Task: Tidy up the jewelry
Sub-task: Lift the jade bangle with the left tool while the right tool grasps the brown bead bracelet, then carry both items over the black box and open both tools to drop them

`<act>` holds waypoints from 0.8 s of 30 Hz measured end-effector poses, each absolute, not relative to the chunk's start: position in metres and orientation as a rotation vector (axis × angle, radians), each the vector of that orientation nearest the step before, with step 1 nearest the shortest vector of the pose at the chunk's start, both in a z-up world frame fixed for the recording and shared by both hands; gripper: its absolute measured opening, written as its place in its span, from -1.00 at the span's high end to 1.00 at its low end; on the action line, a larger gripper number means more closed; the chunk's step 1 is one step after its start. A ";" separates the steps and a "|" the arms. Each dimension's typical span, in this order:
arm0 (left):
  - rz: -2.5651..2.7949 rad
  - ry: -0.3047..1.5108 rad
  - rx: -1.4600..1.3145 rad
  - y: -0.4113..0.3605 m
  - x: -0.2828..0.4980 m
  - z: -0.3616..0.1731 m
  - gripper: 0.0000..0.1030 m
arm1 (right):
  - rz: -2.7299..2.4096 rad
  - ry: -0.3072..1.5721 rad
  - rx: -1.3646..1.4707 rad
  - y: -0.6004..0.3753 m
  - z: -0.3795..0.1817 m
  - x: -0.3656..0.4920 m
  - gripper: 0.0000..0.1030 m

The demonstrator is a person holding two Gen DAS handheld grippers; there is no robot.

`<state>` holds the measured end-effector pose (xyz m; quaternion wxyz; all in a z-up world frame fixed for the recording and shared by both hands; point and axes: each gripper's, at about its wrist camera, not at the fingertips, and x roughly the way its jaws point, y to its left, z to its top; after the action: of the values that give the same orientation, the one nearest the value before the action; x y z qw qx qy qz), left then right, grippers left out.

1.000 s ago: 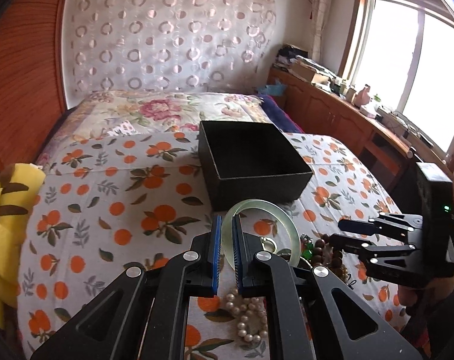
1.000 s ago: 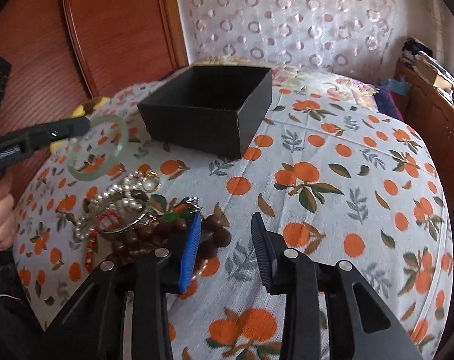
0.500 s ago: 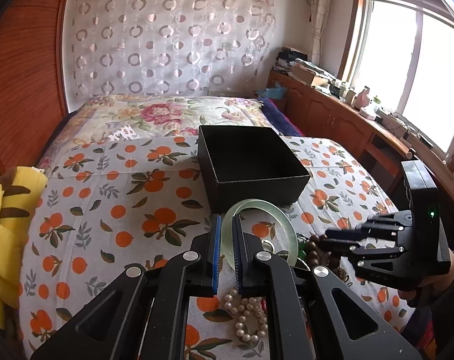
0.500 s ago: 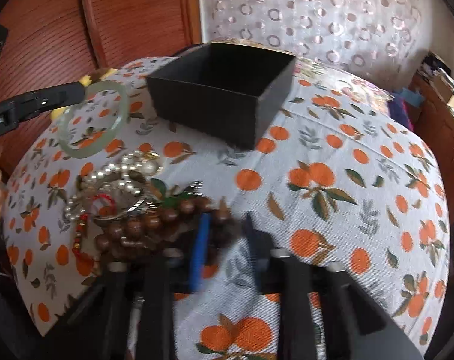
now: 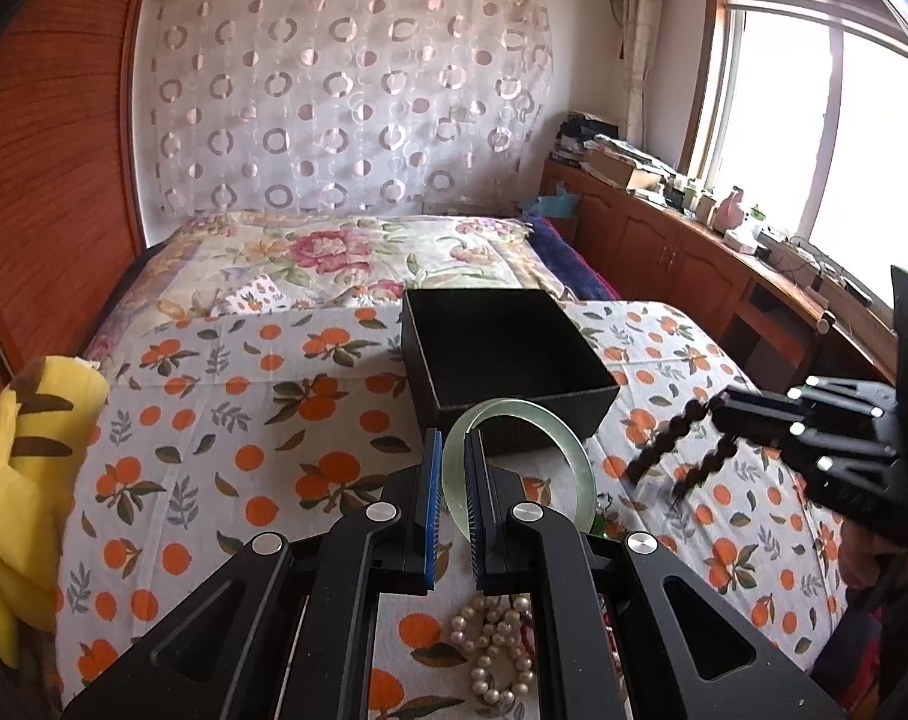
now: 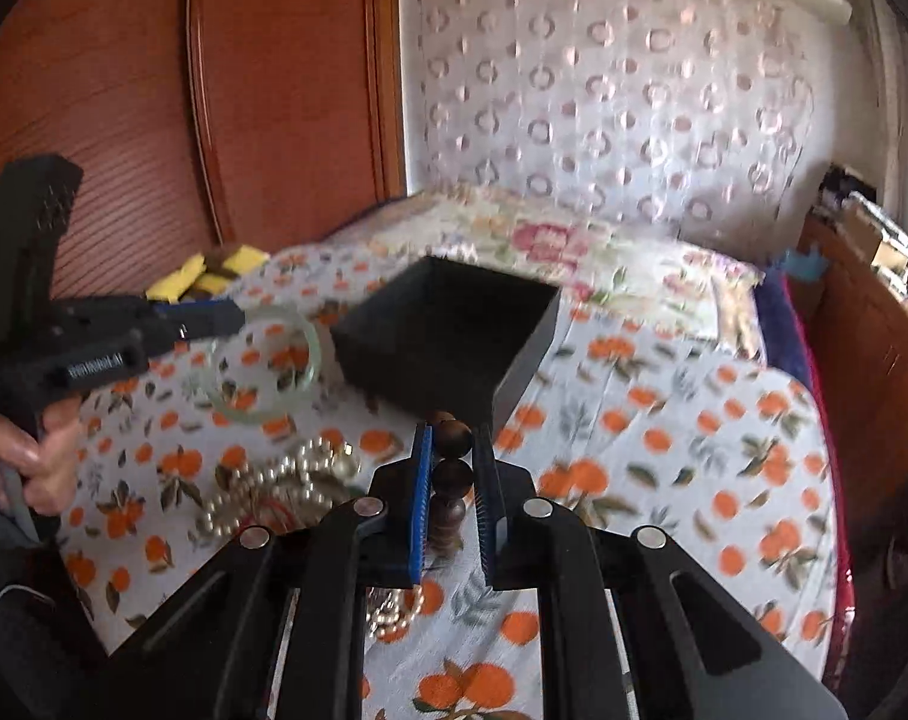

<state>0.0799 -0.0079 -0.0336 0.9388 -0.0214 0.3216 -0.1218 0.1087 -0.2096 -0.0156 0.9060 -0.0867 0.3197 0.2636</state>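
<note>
My left gripper is shut on a pale green jade bangle, held above the bedspread just short of the open black box. The same bangle and left gripper show at the left of the right wrist view. My right gripper is shut on a dark wooden bead string, lifted off the bed; the beads hang in two strands from the right gripper. A pearl necklace lies on the bedspread below my left gripper, with the pearls also beside the black box.
An orange-print bedspread covers the bed. A yellow striped plush toy lies at its left edge. A wooden wardrobe stands on the left, a low wooden cabinet with clutter runs under the window on the right.
The right gripper closed on the wooden beads and lifted them off the bed, out of the jewelry pile. The left gripper kept still with the bangle.
</note>
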 end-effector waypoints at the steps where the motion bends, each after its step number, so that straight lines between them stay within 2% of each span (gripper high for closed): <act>1: -0.248 0.654 -0.043 -0.008 0.081 -0.033 0.87 | 0.536 0.648 -0.182 -0.211 -0.011 0.111 0.71; 18: -0.242 0.626 -0.002 -0.029 0.152 -0.014 0.87 | 0.533 0.546 -0.155 -0.226 0.030 0.165 0.71; 24: -0.244 0.660 -0.014 -0.031 0.183 -0.023 0.87 | 0.565 0.528 -0.151 -0.223 0.039 0.194 0.71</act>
<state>0.1832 -0.0313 -0.0232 0.9386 -0.0067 0.3234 -0.1197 0.1935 -0.2229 0.0394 0.9233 -0.0737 0.2574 0.2754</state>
